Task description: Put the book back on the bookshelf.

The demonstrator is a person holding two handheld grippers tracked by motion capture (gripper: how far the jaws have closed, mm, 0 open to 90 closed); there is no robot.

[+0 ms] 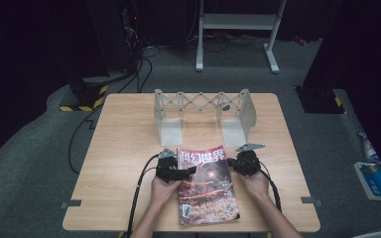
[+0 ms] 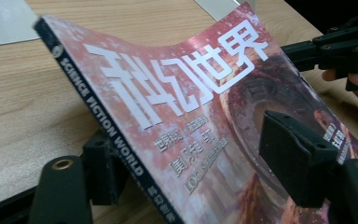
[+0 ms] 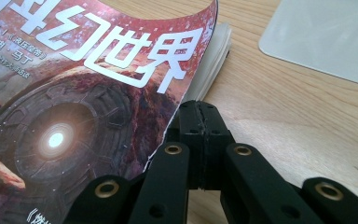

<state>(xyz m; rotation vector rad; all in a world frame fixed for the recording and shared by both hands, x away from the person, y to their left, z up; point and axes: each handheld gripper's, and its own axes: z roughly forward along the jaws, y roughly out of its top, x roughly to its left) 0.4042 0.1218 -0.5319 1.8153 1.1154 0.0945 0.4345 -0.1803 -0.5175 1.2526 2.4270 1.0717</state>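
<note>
A magazine [image 1: 206, 183] with a red cover and white title lies near the table's front edge, between both hands. In the left gripper view its spine [image 2: 102, 121] sits raised between the jaws of my left gripper [image 2: 191, 144]: one jaw is under the spine, the other hovers over the cover, so the gripper is open. In the high view my left gripper [image 1: 187, 171] is at the magazine's left edge and my right gripper [image 1: 230, 162] at its right. My right gripper [image 3: 200, 109] is shut on the cover's right edge [image 3: 168, 130], which curls up off the pages [image 3: 214, 56].
A grey folding book rack [image 1: 203, 106] with two flat base plates stands at the back of the wooden table [image 1: 124, 144]. One base plate [image 3: 326, 37] lies just beyond the magazine. A white frame [image 1: 238, 25] and blue items [image 1: 377, 178] are on the floor.
</note>
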